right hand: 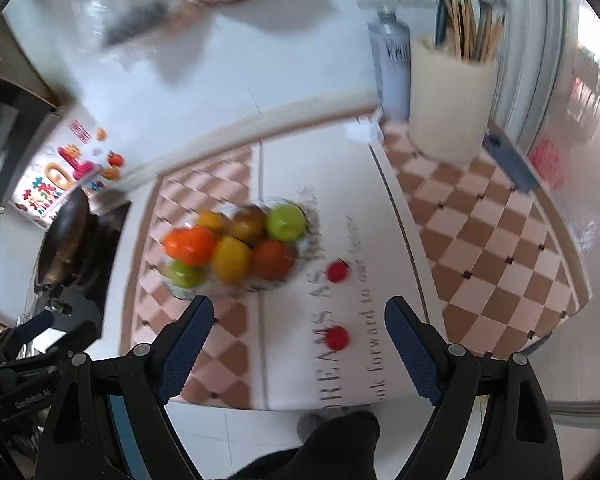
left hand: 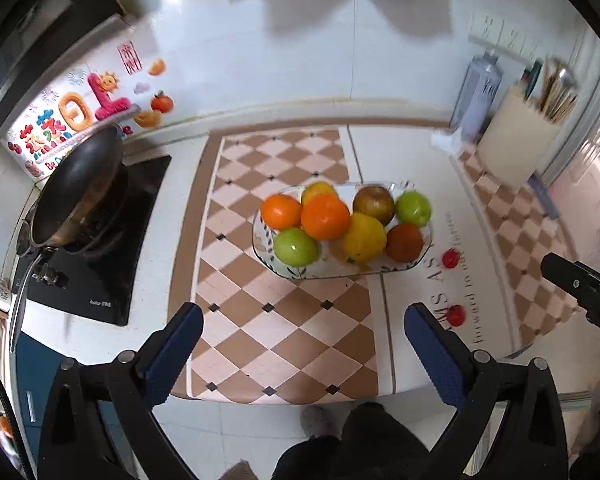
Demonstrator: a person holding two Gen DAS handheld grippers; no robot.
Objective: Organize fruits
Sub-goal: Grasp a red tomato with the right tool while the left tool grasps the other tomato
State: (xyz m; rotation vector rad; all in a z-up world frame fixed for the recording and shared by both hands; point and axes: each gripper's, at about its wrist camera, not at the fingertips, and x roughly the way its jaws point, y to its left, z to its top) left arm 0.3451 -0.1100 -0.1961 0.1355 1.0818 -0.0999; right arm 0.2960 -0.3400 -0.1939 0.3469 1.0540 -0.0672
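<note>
With all the fruit piled in the glass dish (left hand: 424, 258) on the counter (left hand: 404, 152), I hold my left gripper (left hand: 302, 316) and right gripper (right hand: 300, 312) wide open, empty and short of it, so sorting looks unstarted or already finished.

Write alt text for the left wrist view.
A glass plate of oranges, green apples and other fruit sits on a checkered mat, ahead of the open, empty left gripper. A dark wok stands left.
</note>
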